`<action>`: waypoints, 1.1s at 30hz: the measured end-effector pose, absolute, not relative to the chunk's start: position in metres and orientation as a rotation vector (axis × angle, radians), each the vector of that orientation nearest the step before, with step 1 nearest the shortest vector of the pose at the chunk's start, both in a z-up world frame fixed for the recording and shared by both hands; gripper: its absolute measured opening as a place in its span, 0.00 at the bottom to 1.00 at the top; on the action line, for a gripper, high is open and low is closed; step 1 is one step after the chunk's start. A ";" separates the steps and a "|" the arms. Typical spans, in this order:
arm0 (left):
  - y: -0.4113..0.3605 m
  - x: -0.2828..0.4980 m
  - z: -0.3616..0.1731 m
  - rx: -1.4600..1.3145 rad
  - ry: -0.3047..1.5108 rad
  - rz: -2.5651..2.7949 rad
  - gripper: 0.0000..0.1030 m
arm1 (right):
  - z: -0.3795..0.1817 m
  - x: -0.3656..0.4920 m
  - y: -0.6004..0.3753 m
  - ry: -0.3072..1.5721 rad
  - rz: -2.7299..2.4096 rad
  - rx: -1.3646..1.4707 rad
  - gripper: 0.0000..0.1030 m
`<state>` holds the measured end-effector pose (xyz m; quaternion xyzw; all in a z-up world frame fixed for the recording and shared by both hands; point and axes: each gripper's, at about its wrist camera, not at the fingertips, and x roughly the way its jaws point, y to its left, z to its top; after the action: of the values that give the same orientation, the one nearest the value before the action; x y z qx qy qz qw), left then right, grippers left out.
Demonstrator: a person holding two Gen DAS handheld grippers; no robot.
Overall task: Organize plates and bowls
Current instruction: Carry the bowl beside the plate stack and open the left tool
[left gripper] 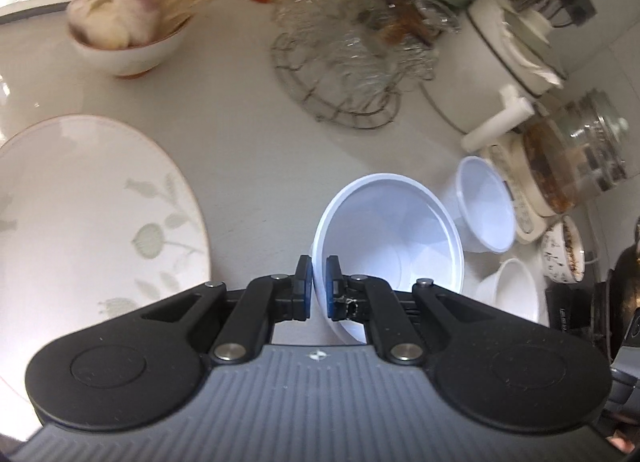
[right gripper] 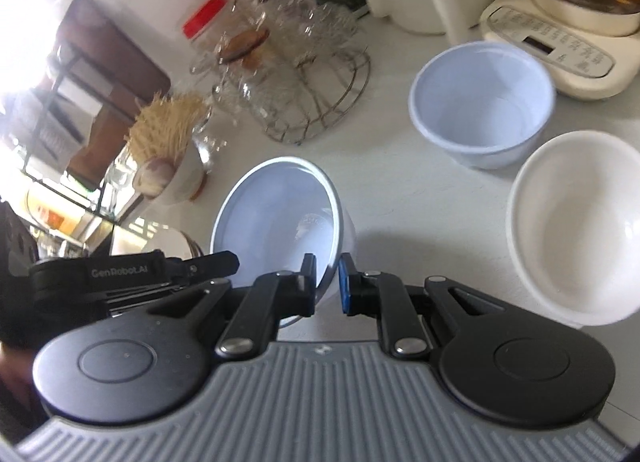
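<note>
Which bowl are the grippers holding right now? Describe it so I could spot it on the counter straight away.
Start at the cream kettle base with buttons at the back of the white counter. In front of it stand a bluish-white bowl and a cream bowl. The held bowl is further left: the only tilted one, with the right gripper and the left gripper clamping its rim.

Thin glossy plastic bowl (left gripper: pixel 396 230)
</note>
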<state>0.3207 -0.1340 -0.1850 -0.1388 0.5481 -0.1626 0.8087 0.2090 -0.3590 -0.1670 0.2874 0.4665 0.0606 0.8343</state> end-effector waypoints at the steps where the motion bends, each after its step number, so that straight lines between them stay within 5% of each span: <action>1: -0.134 0.320 -0.185 -0.286 1.166 -0.344 0.08 | -0.169 0.209 -0.358 0.996 0.131 0.611 0.14; 26: -0.112 0.317 -0.205 -0.294 1.180 -0.238 0.08 | -0.192 0.231 -0.340 1.086 0.187 0.576 0.16; 33: -0.111 0.317 -0.200 -0.256 1.174 -0.232 0.20 | -0.182 0.230 -0.335 1.075 0.148 0.484 0.23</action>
<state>0.3172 -0.1115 -0.1995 -0.1200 0.5510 -0.1089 0.8186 0.2295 -0.3349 -0.1820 0.2279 0.5066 0.0699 0.8286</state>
